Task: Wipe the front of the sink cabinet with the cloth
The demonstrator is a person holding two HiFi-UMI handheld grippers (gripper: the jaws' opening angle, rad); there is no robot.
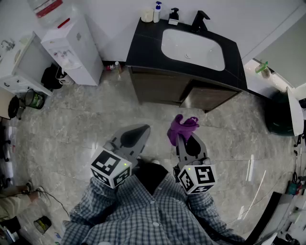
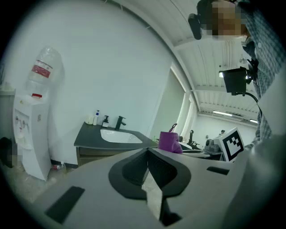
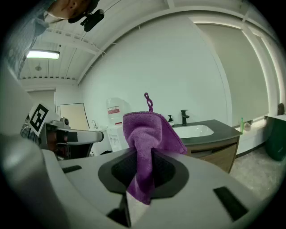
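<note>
The sink cabinet (image 1: 172,91) has a dark wooden front under a black counter with a white basin (image 1: 192,49). It stands well ahead of both grippers across the tiled floor. My right gripper (image 1: 183,135) is shut on a purple cloth (image 1: 181,128), which bunches up above its jaws; the cloth (image 3: 147,147) fills the middle of the right gripper view. My left gripper (image 1: 142,130) is shut with nothing in it, held beside the right one. The purple cloth (image 2: 170,142) also shows in the left gripper view, with the cabinet (image 2: 94,154) further off.
A white water dispenser (image 1: 71,48) stands left of the cabinet against the wall. Soap bottles (image 1: 157,12) and a black tap (image 1: 200,21) sit on the counter. A dark bin (image 1: 279,115) is at the right. A person's plaid shirt (image 1: 143,210) fills the bottom.
</note>
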